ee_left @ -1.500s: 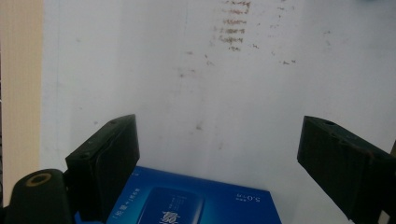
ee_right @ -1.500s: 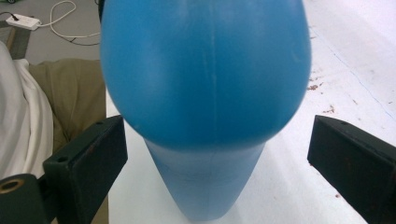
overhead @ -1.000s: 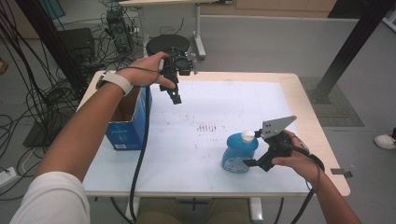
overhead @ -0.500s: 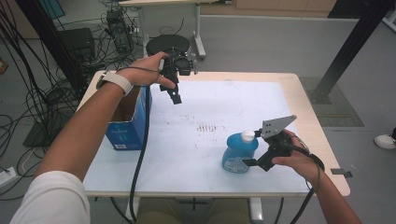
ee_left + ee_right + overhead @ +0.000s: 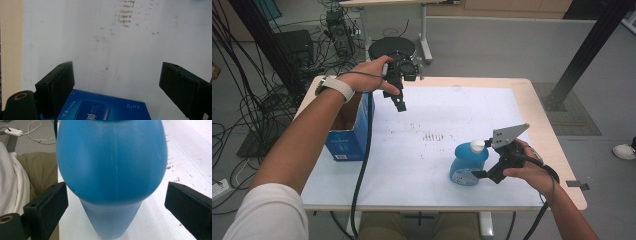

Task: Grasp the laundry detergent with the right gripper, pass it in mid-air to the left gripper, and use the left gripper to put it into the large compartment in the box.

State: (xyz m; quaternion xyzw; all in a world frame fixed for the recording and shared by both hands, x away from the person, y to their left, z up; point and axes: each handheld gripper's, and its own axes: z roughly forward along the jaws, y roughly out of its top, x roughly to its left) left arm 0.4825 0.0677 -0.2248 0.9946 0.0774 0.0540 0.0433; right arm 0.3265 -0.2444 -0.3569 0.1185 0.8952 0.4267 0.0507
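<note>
The right gripper (image 5: 479,174), at five o'clock on the table (image 5: 537,95), has its jaws spread around the blue bottle (image 5: 468,162), the pads not yet pressing, so I judge the grasp is only lined up and the lifting is all left. Farther off at eleven o'clock, the left gripper (image 5: 400,104) hangs spread and empty beside the box (image 5: 343,147).

blue carton (image 5: 100,110) at 6 o'clock of left gripper view | print upside down: "5.0", other characters illegible | same carton at 9 o'clock of high view: white logo too small
</note>
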